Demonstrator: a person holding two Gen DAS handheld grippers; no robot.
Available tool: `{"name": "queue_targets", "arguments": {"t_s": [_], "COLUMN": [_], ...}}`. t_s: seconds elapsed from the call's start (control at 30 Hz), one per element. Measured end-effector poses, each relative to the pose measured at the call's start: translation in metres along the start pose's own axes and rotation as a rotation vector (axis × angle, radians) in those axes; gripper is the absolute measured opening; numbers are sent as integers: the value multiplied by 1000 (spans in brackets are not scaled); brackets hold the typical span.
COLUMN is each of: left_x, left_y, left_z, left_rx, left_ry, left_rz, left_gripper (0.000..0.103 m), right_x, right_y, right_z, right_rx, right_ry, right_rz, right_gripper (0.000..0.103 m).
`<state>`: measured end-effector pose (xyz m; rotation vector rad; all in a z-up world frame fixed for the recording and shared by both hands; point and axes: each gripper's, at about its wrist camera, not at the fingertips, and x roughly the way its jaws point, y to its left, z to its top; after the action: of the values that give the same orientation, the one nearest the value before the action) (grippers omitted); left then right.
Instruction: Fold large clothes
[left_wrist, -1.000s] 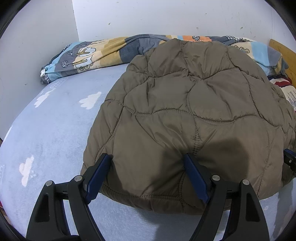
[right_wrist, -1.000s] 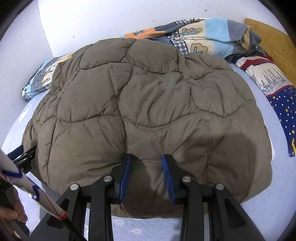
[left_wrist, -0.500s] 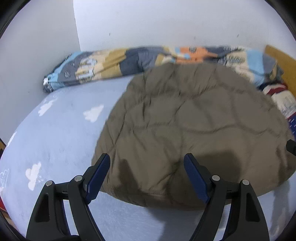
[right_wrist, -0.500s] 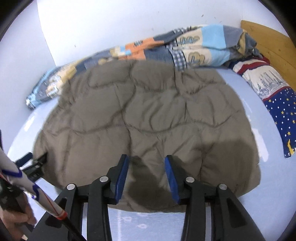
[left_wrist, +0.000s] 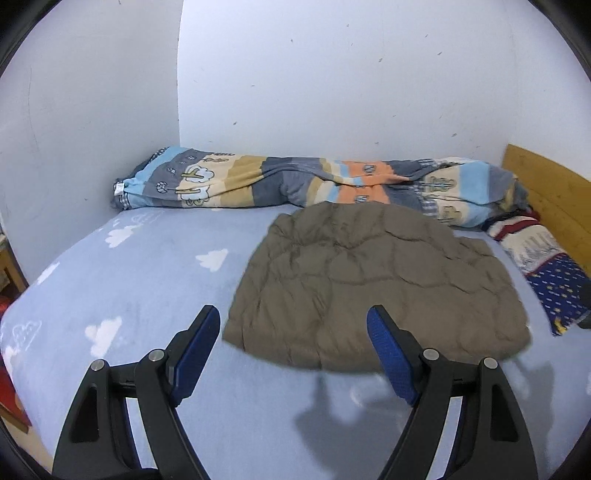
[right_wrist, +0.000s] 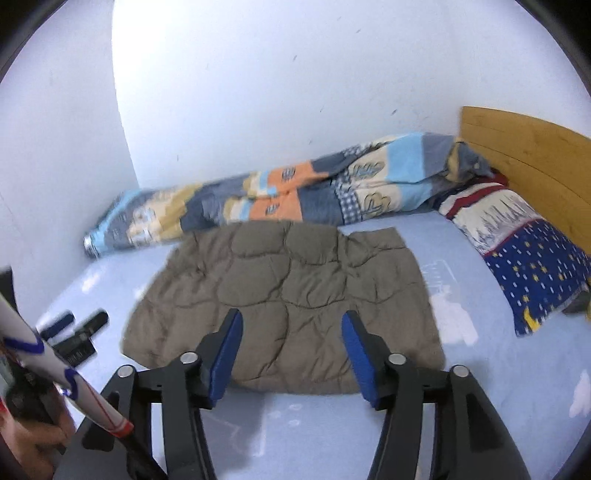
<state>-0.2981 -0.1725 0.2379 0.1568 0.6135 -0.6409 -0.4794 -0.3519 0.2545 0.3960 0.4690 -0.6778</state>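
- Both grippers have pulled up and away from the quilted jacket, which a second ago filled the views with its near hem between the jaws and now looks smaller and farther off.
- Folded into a rough rectangle, the olive-brown jacket lies flat on the bed, toward the headboard side, its far edge touching the rolled quilt.
- Left gripper hangs above the sheet in front of the jacket, jaws spread wide and empty, as they were a second ago.
- Right gripper has just been opening; its jaws stand apart with nothing pinched between them, the jacket lying beneath.
- Pale blue sheet with white clouds covers the bed, and the grippers' shadows fall on it near the hem.
- Patterned quilt runs along the white wall; a navy starred pillow lies by the wooden headboard.
- Person's hand shows at the lower left of the right view.
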Motion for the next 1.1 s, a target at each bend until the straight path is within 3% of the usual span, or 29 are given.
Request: {"name": "queue_targets", "arguments": {"t_s": [0.2, 0.37, 0.6, 0.9, 1.0, 1.1], "left_x": [-73, -130, -177, -204, -198, -190], "left_y": [-10, -8, -2, -10, -7, -4], "left_z": [-20, -15, 3, -3, -1, -2], "left_rx": [80, 85, 53, 173, 173, 165], "left_ry": [-30, -103, -117, -142, -96, -71], "left_rz": [-45, -63, -7, 41, 11, 35], "left_gripper": [81, 89, 93, 93, 93, 93], "right_x": [-74, -123, -168, -192, -191, -192], "right_y": [17, 32, 47, 60, 67, 72], "right_z": [-30, -38, -40, -36, -36, -38], "right_rx": [-22, -70, -99, -115, -141, -170], "right_ry": [-22, -59, -103, -128, -108, -112], "right_rz": [13, 14, 1, -1, 9, 2], "right_gripper": [63, 73, 84, 91, 91, 92]}}
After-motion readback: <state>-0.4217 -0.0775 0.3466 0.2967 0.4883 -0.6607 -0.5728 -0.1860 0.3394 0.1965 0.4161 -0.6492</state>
